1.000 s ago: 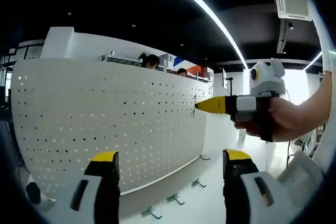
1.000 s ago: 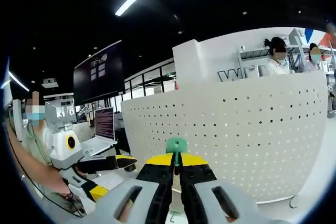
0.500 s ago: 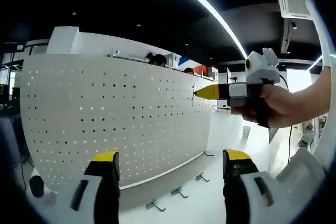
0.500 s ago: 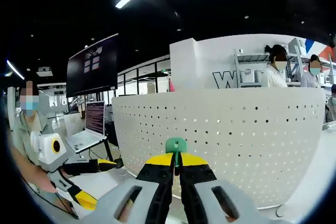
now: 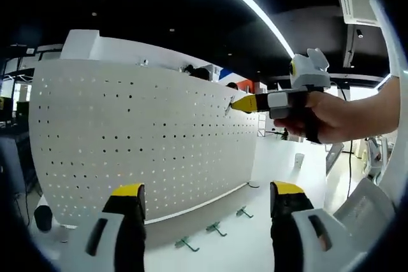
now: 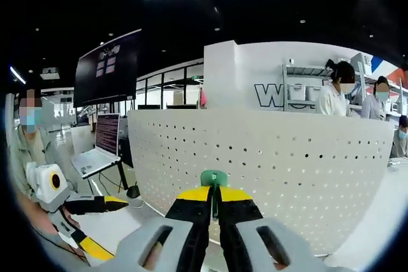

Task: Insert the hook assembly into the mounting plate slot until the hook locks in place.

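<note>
White perforated board (image 5: 134,138) stands upright on the worktop (image 5: 268,246) before us, and our right gripper (image 6: 214,197) has its jaws clamped on a green hook (image 6: 213,178), held up at the board's face near its upper edge. Our left gripper (image 5: 204,195) hangs back with jaws wide and empty, and 3 spare hooks (image 5: 213,227) lie on the worktop below the board.

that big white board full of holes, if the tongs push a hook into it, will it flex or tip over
The board looks like thin sheet standing upright on the table, so it may flex slightly under a push. Its curved shape probably steadies it against tipping. The right tongs pinch a small green hook near its top edge, where a push has most leverage, so go gently.
</note>
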`<state>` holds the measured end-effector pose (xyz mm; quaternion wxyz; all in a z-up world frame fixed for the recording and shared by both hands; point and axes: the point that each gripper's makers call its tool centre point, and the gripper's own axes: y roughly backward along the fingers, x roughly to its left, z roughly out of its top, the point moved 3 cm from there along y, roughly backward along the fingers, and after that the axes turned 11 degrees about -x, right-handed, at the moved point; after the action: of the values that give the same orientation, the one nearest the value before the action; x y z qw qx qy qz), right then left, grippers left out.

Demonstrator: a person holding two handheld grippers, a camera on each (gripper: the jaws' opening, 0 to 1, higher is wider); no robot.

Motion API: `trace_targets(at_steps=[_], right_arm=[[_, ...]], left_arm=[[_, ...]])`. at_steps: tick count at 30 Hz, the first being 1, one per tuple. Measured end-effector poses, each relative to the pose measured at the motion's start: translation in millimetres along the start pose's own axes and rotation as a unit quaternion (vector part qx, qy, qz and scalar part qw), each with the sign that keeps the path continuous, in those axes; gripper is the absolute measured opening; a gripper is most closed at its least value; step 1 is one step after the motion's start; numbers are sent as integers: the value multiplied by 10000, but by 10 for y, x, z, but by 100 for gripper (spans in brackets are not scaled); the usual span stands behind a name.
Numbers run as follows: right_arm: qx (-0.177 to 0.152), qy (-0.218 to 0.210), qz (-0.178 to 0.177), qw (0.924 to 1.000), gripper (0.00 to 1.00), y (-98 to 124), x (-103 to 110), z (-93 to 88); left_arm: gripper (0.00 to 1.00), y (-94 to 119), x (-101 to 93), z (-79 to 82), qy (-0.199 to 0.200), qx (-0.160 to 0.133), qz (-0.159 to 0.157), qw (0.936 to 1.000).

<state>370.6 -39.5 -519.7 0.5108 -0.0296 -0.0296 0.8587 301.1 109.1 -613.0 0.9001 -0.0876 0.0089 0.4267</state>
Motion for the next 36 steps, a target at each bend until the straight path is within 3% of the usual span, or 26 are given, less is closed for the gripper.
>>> trace_targets(at_steps=[16,36], right_arm=[[116,-22,-50,9999,1,-162,-86,83],[560,-99,-101,9983,1,-513,-189,149]], left_arm=[[82,43,-5,-7,50,-25,37,10000],[81,77,30,3,109,-69,104,9999]])
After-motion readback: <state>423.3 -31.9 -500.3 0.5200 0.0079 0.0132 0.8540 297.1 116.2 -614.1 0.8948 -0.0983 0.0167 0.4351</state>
